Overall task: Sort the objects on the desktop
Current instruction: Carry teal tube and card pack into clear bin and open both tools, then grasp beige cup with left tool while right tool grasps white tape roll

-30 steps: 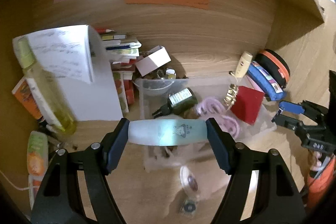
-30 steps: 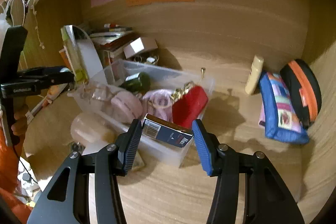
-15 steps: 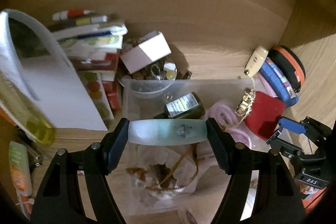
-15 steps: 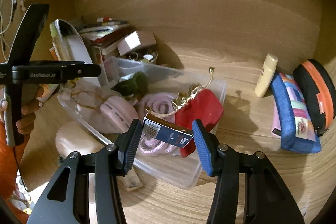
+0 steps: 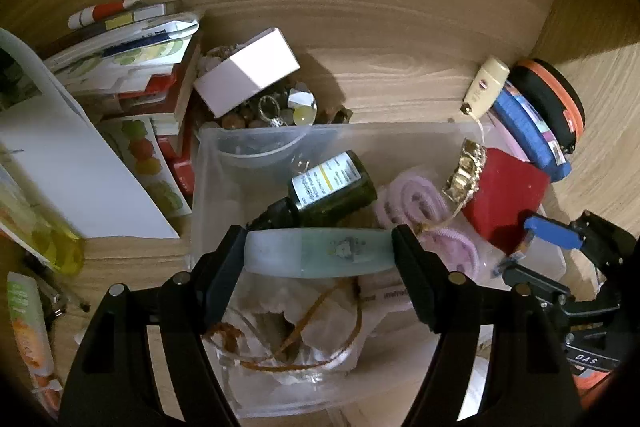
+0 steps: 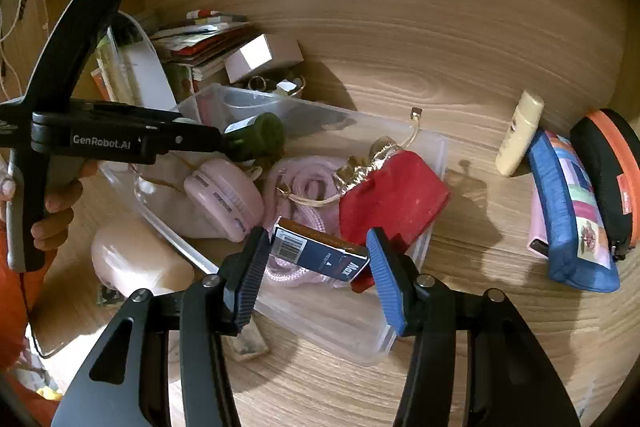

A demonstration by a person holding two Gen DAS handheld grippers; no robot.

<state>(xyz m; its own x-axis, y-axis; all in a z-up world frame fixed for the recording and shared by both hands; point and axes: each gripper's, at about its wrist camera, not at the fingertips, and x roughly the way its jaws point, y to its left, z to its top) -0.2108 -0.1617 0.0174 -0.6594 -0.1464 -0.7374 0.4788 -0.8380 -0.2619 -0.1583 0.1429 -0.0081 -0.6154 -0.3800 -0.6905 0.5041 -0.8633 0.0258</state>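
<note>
Left wrist view: the left hand-held gripper [image 5: 319, 254] is clamped on a pale green tube [image 5: 318, 251], held crosswise at frame centre, right above the clear plastic bin [image 5: 256, 137]. In the bin sit a dark green bottle [image 5: 334, 185], a coiled pink rope [image 5: 416, 203] and a red pouch [image 5: 506, 193] at the right side. A white box [image 5: 248, 73] sits on some clutter just behind the bin, upper centre.

Right wrist view: the right hand-held gripper [image 6: 317, 259] grips a dark blue box [image 6: 320, 255] with a barcode, tilted, over the bin's near right corner, just above the rope. Pink headphones [image 6: 224, 197] lie in the bin at centre left. On the table [image 6: 460, 75] at the right, a blue pencil case [image 6: 572, 215] leans beside a black-and-orange case [image 6: 608, 179].
</note>
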